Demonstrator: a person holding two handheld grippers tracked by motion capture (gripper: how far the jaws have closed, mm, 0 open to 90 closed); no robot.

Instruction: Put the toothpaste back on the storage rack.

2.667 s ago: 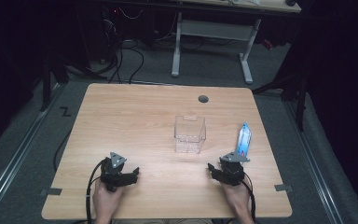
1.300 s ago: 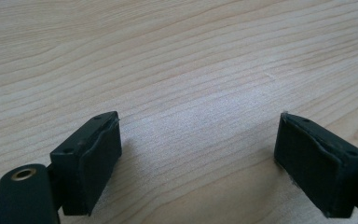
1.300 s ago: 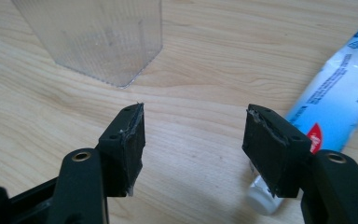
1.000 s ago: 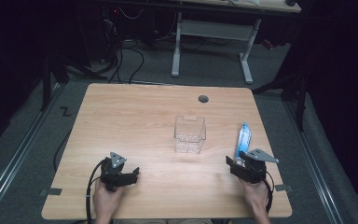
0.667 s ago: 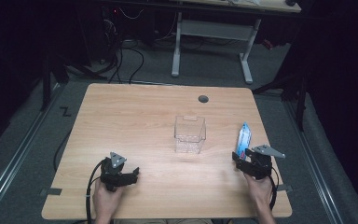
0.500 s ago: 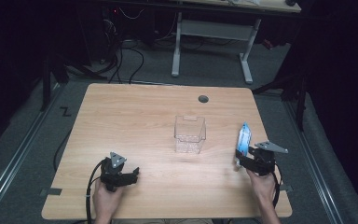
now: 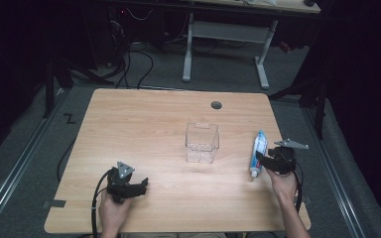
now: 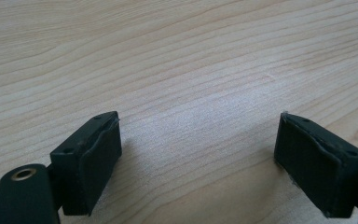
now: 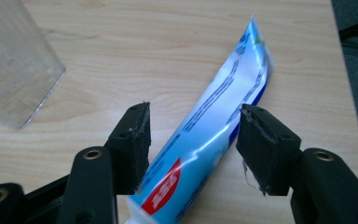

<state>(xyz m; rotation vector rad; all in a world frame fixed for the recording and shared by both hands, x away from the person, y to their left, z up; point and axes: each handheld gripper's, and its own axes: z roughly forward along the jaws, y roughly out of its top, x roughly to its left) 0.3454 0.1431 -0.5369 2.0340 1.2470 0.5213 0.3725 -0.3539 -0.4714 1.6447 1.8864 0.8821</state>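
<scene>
You work at a light wooden table (image 7: pixel 149 124) with a small round grommet hole (image 7: pixel 216 105) near its far edge; around it the room is dark, with grey floor, loose cables and a white desk frame (image 7: pixel 225 34) behind. A clear plastic box (image 7: pixel 202 143) stands near the middle of the table. The toothpaste tube (image 7: pixel 259 152) lies flat near the right edge, its long axis running from you toward the far side, cap end toward you and crimped end away, perhaps tilted slightly right. Your right gripper (image 9: pixel 191 149) straddles the tube near its cap end; its jaws have just been closing with the tube between them, and the pads seem not yet pressing it. Your left gripper (image 8: pixel 198 158) rests spread wide over bare wood at the near left
</scene>
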